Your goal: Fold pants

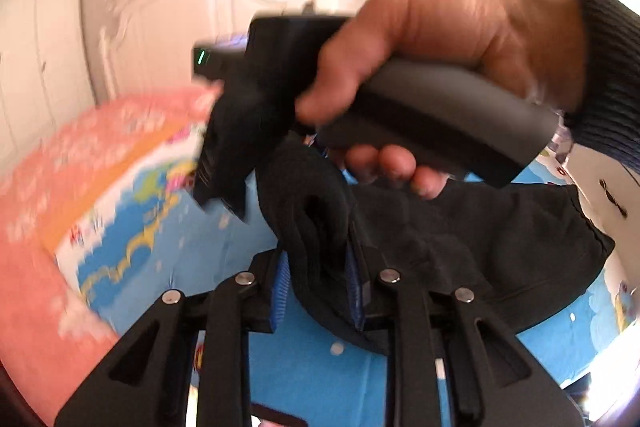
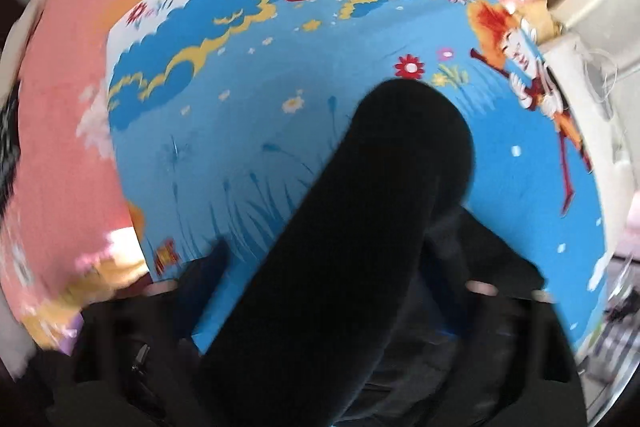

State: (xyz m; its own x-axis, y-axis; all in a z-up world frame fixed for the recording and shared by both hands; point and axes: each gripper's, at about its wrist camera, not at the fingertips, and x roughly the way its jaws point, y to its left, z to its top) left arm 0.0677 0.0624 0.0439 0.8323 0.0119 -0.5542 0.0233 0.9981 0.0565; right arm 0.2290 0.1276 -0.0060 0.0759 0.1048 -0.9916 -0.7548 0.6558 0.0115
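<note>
Two grippers are clamped on the black pants (image 1: pixel 460 247): the left gripper (image 1: pixel 320 279) pinches a bunched edge, the right gripper (image 2: pixel 332 287) a lifted length above the blue sheet (image 2: pixel 248 131). Folding appears midway; laying flat and smoothing remain.

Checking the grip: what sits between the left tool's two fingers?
A bunched fold of the black pants fills the gap between the left tool fingers, seen in the left wrist view.
</note>
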